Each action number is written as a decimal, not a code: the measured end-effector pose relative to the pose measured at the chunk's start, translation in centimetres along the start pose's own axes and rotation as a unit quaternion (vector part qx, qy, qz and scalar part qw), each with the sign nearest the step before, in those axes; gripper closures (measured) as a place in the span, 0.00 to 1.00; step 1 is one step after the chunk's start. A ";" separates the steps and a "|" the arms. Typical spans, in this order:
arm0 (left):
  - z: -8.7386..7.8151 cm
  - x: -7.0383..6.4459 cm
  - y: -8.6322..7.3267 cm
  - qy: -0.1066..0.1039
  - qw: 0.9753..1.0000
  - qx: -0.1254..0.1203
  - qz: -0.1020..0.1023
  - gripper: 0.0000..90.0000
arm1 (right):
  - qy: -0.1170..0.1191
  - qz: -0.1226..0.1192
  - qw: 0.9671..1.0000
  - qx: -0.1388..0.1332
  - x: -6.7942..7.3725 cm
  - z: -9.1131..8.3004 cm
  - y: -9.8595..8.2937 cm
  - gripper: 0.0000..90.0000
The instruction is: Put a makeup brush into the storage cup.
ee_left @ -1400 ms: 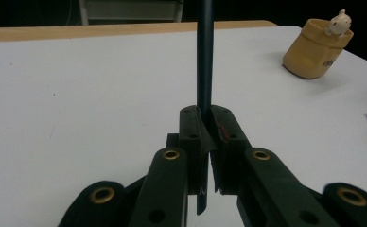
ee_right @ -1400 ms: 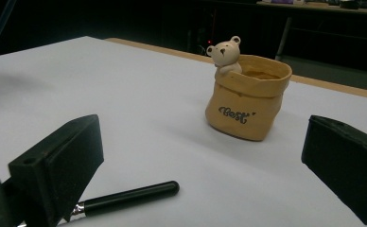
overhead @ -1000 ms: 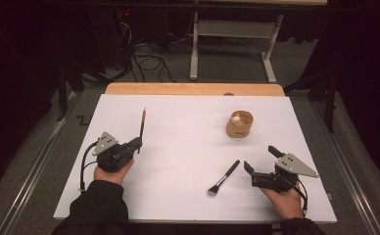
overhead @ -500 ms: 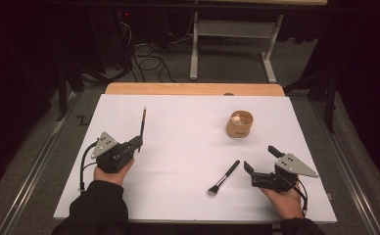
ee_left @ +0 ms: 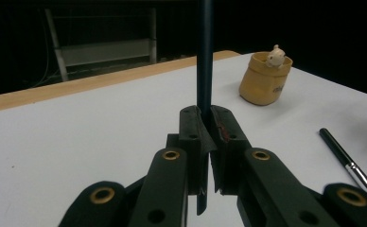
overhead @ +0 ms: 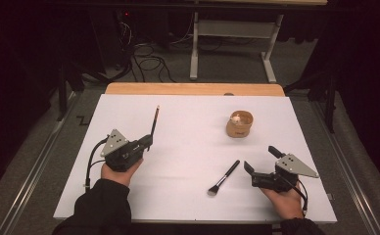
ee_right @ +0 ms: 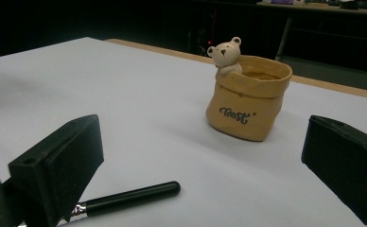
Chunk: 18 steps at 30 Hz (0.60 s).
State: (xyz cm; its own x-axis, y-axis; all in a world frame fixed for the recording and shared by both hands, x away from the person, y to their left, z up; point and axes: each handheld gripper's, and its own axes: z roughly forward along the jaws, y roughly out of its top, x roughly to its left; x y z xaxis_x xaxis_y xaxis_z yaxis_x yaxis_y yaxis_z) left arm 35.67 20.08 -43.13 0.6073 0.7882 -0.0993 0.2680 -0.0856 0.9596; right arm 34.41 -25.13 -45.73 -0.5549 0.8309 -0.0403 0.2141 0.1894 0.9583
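Nothing has shifted since the earlier frames. The left tongs (overhead: 146,142) stay clamped on a thin dark brush handle (overhead: 154,121) that points away from them over the worktop (overhead: 188,117). The right tongs (overhead: 260,159) rest wide apart, gripping nothing; the makeup brush (overhead: 223,177) lies just beside their left jaw, and the bear pot (overhead: 239,124) stands beyond them.
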 end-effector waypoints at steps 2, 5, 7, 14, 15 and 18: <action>0.2 -0.4 0.2 -0.004 1.000 0.000 0.002 0.94 | 0.000 0.000 1.000 0.000 0.0 0.0 0.0 0.00; 0.6 -1.1 0.6 -0.014 1.000 0.000 0.007 0.94 | -0.001 0.000 1.000 0.000 0.0 0.0 0.0 0.00; 1.0 -1.6 0.7 -0.022 1.000 0.001 0.012 0.94 | -0.001 0.000 1.000 0.000 0.0 0.0 0.0 0.00; 2.1 -3.7 1.3 -0.050 0.999 -0.006 0.018 0.94 | -0.001 -0.001 1.000 0.000 0.0 0.0 0.0 0.00; 2.2 -3.9 1.3 -0.054 0.998 -0.007 0.019 0.94 | -0.001 -0.001 1.000 0.000 0.0 0.0 0.0 0.00; 2.6 -4.6 1.3 -0.066 0.998 -0.008 0.020 0.94 | -0.001 -0.001 1.000 0.000 0.0 0.0 0.0 0.00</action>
State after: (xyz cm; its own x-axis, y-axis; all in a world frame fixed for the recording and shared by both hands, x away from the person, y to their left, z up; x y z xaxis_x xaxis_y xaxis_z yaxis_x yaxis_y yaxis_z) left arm 35.15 14.72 -42.09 0.7102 0.6978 -0.0930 0.2297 -0.1049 0.9676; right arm 34.39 -25.16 -45.74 -0.5541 0.8313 -0.0435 0.2132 0.1922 0.9579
